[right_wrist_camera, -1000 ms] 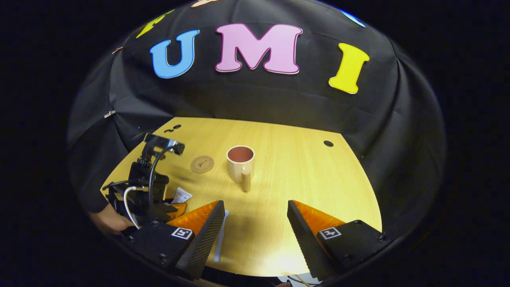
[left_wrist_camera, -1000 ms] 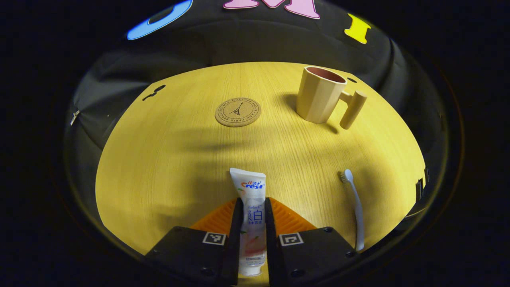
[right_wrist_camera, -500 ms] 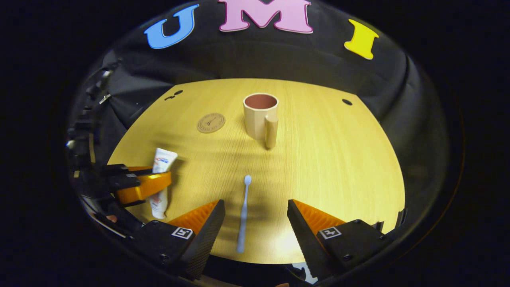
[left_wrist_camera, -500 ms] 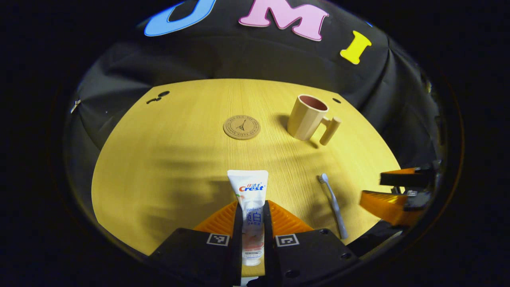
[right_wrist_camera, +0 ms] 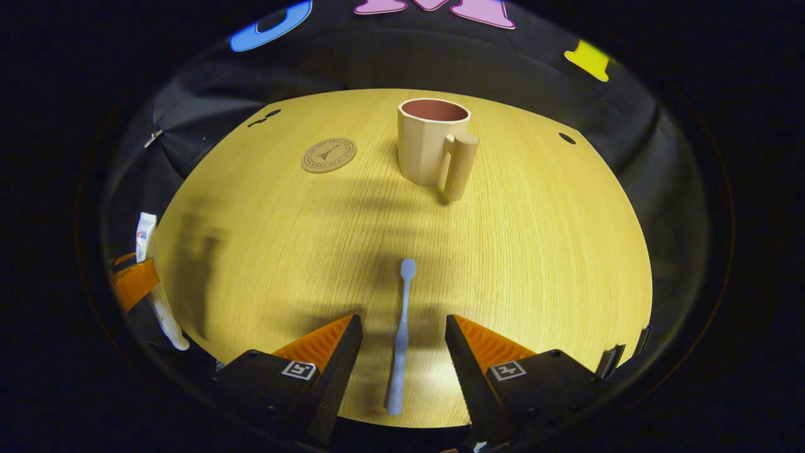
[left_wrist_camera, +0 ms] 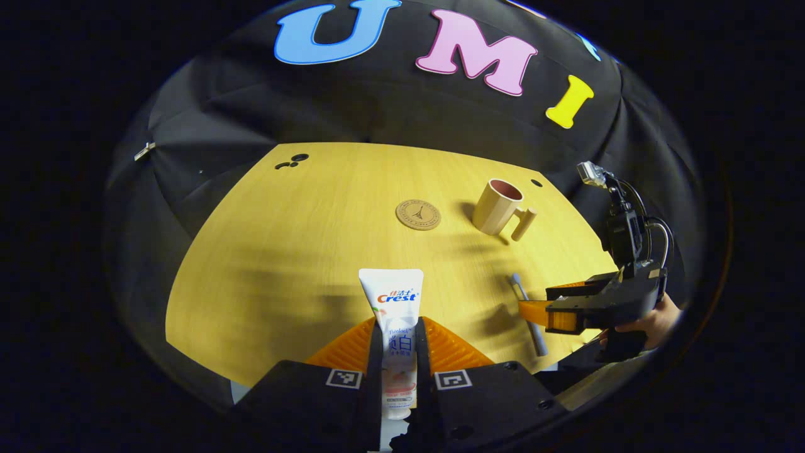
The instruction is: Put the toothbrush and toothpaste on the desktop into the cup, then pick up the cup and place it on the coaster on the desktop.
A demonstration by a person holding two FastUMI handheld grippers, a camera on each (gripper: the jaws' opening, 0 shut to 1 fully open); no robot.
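Observation:
My left gripper is shut on the white toothpaste tube, held up above the table's near edge; the tube also appears at the far left of the right gripper view. The pale blue toothbrush lies flat on the table between the fingers of my right gripper, which stands open around its handle without touching it. In the left gripper view the toothbrush lies under the right gripper. The beige cup stands upright at the back, handle toward me. The round cork coaster lies left of it.
The yellow wooden table has small dark holes near its back corners. Black cloth walls close it in. A hand holds the right gripper at the right of the left gripper view.
My left gripper has lifted and drawn back with the toothpaste. My right gripper has lowered and moved forward, bringing its open fingers around the toothbrush handle and narrowing slightly.

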